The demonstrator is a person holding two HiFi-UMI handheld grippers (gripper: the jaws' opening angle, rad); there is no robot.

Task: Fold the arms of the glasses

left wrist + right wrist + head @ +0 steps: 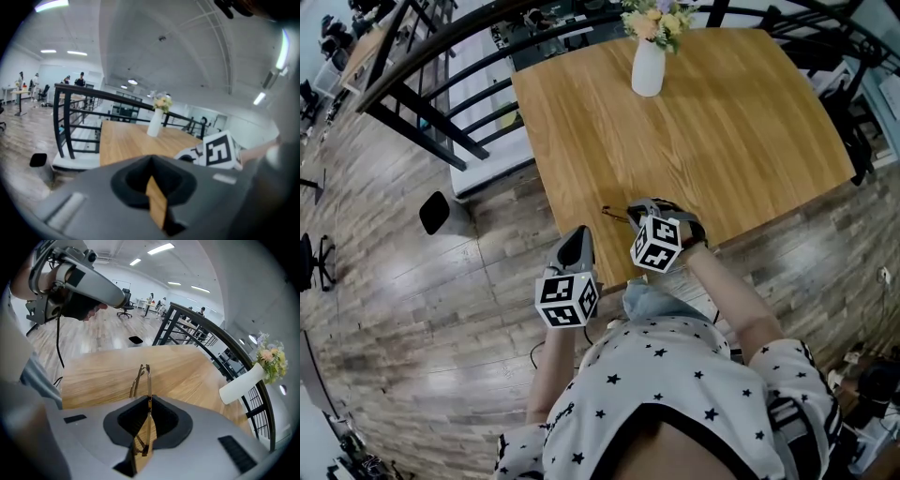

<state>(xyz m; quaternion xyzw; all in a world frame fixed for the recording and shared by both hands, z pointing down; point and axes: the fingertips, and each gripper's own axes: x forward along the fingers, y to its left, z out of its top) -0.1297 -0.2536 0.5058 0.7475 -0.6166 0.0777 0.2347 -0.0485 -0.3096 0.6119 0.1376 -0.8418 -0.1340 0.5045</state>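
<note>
The thin gold wire-framed glasses (143,376) are at the near edge of the light wooden table (722,141), close to the person's body. The right claw (149,399) is pinching them: its jaws are pressed together on the frame, and the rest of the glasses juts out beyond the tips over the wood. Whether they rest on the table or hang just above it cannot be told. The left claw (152,176) is pressed together with nothing in it, and hangs just off the table edge beside the right one.

With the frame held, the step in hand appears to be swinging an arm in. The right claw's grip should stay light, since wire this thin probably bends easily. The left claw will likely do best nudging the free arm near its tip, pushing it round the hinge rather than against it. An arm is too fine to single out from the head view, so the right gripper view is the better guide.

A white ceramic vase of pastel flowers (648,66) stands at the far edge, well apart. A black metal railing (441,122) runs beyond the table. Nothing blocks the work.
</note>
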